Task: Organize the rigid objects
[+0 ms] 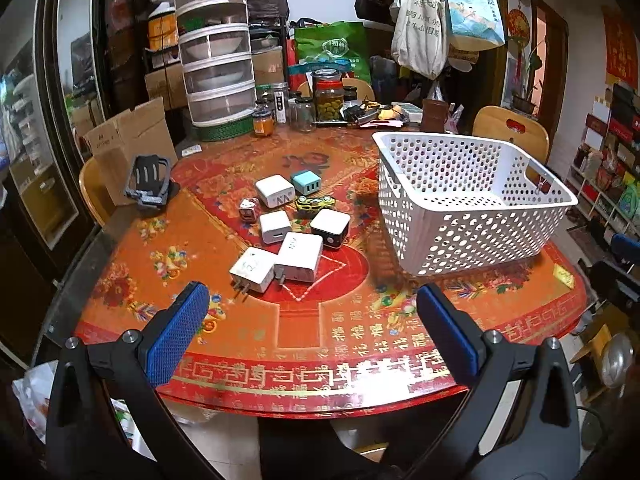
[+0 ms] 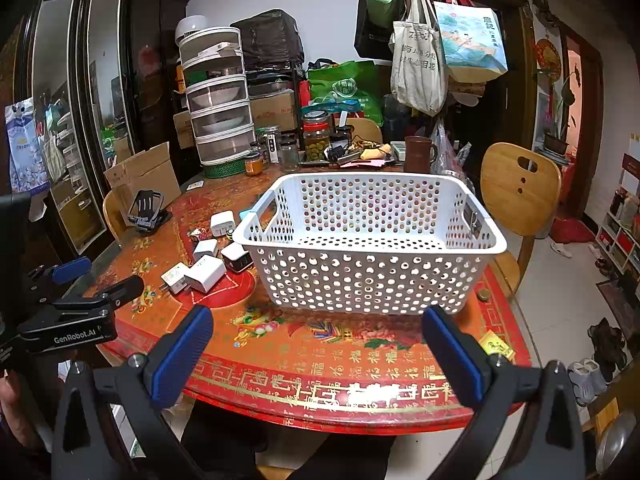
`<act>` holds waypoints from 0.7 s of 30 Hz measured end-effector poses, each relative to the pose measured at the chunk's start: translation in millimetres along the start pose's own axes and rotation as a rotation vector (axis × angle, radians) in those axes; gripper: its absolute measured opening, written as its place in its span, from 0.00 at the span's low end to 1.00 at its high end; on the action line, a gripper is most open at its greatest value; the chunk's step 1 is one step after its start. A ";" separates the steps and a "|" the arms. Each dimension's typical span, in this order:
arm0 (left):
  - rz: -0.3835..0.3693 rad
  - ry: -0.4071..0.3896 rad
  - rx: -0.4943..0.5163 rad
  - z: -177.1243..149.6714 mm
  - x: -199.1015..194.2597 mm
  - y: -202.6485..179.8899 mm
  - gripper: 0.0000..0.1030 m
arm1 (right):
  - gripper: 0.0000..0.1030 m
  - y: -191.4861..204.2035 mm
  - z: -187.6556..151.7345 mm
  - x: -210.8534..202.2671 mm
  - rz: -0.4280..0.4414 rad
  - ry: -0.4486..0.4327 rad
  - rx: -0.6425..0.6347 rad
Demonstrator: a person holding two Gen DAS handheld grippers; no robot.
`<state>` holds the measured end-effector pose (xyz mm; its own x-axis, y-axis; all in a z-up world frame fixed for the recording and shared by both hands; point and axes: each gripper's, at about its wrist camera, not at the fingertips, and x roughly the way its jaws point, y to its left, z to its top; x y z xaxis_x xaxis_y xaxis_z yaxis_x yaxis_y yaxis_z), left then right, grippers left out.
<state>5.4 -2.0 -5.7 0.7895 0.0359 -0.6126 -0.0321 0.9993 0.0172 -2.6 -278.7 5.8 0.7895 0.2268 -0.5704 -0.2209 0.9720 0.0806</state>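
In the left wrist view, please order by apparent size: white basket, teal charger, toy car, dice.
1. white basket
2. teal charger and toy car: look alike, unranked
3. dice

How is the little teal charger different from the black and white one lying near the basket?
The teal charger is light blue-green all over, while the black and white charger has a white top and black sides. The teal charger looks smaller and shows a row of ports on its front; the black and white charger shows one round spot on its side. The teal charger lies further back, the black and white one nearer the basket. Both are boxy blocks resting on the table.
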 end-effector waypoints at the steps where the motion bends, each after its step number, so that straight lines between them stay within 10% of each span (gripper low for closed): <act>1: 0.002 0.000 -0.002 -0.5 0.1 0.1 1.00 | 1.00 0.0 0.0 -0.1 0.000 0.000 0.000; 21: -0.020 0.006 -0.015 0.2 0.0 -1.6 0.99 | 1.00 -0.1 0.1 0.5 0.000 0.002 -0.001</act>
<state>5.6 -3.5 -5.5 0.7865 0.0155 -0.6175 -0.0253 0.9997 -0.0070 -2.1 -278.7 5.6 0.7883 0.2262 -0.5723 -0.2211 0.9720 0.0796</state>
